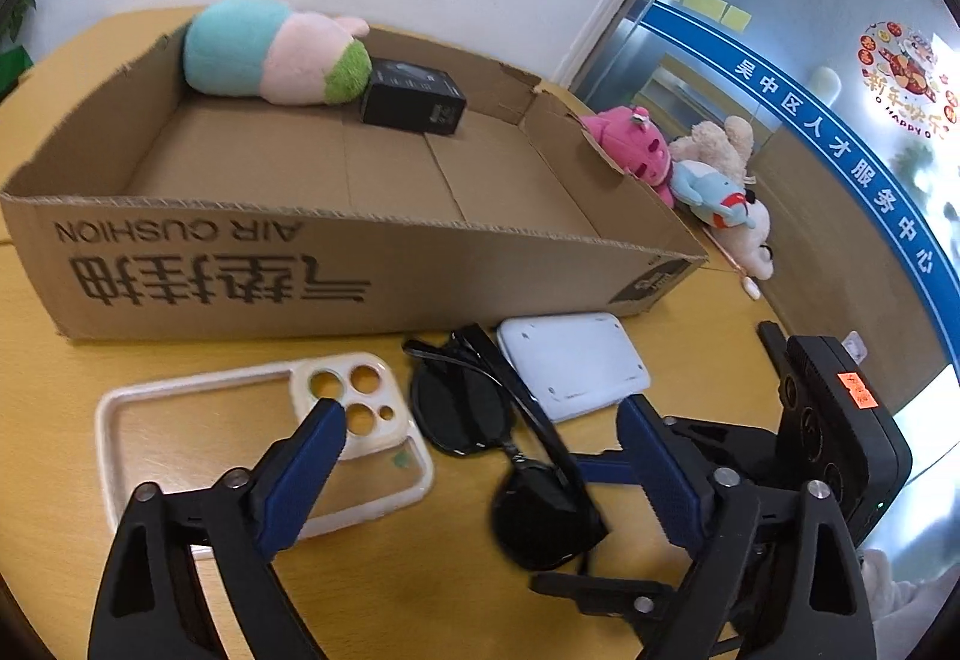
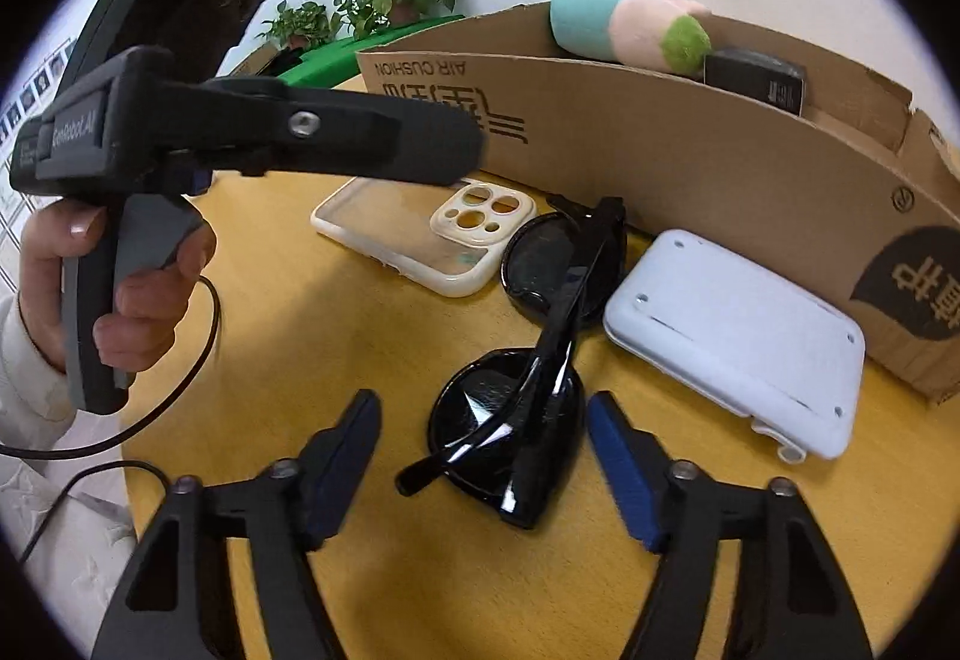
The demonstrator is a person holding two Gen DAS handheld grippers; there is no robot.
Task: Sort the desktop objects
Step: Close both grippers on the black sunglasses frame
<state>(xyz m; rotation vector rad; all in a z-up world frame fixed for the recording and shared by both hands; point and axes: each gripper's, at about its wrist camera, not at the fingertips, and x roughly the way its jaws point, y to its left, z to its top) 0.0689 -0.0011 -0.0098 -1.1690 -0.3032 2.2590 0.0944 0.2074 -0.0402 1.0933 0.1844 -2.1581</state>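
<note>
- The cardboard box [image 1: 336,264] is the landmark here, lying open on the yellow counter [image 1: 54,420]; it looks like the place things are being sorted into.
- Inside the box, against its far wall, a pastel plush toy [image 1: 270,51] lies, with a small black carton [image 1: 414,99] touching it. I would judge those two as already sorted.
- Beyond the box's far right corner, a heap of soft toys [image 1: 690,168] sits outside it; whether they belong to the job I cannot tell.
- In front of the box's near wall three things are left on the counter: a white flat device [image 2: 732,336] just beside the wall, a clear phone case [image 2: 420,234] further left, and black sunglasses [image 2: 534,360] between the two.
- The right gripper [image 2: 483,420] stands released, its jaws straddling the near lens of the sunglasses without pressing on it.
- The left gripper [image 1: 480,420] is also released, jaws wide over the phone case and sunglasses, holding nothing.
- So roughly two items are in and three are out; the sunglasses look next.
</note>
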